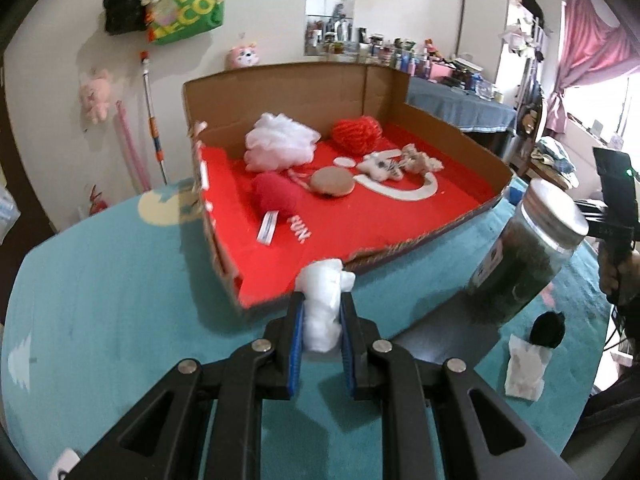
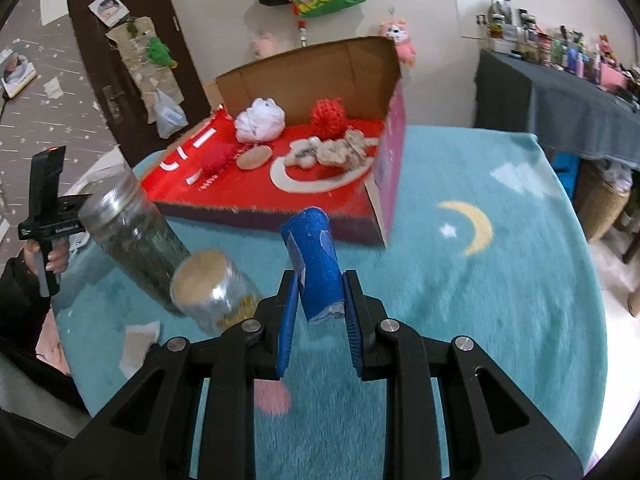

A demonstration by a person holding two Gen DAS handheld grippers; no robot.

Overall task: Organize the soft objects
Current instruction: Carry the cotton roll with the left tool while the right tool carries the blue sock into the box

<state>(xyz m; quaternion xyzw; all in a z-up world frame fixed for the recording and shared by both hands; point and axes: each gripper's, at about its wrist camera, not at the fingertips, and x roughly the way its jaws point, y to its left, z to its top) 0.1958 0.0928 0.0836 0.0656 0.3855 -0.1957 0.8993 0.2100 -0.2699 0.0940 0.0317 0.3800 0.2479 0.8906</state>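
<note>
My left gripper [image 1: 322, 300] is shut on a white cotton wad [image 1: 323, 304], held above the teal cloth just before the near edge of the open cardboard box [image 1: 288, 92]. Inside, on its red floor, lie a white mesh puff [image 1: 280, 142], a red yarn ball [image 1: 356, 130], a red plush piece [image 1: 274, 192], a tan round pad [image 1: 332, 181] and a small white toy [image 1: 380, 166]. My right gripper [image 2: 322, 280] is shut on a blue foam roll [image 2: 316, 260], short of the same box [image 2: 312, 68].
A tall lidded jar [image 1: 524, 256] of dark contents stands right of the box, with a cork-topped glass jar [image 2: 212, 288] beside it. A white packet [image 1: 524, 364] and a black object [image 1: 548, 328] lie on the teal cloth [image 2: 460, 280]. A hand [image 2: 56, 256] holds the other gripper's handle.
</note>
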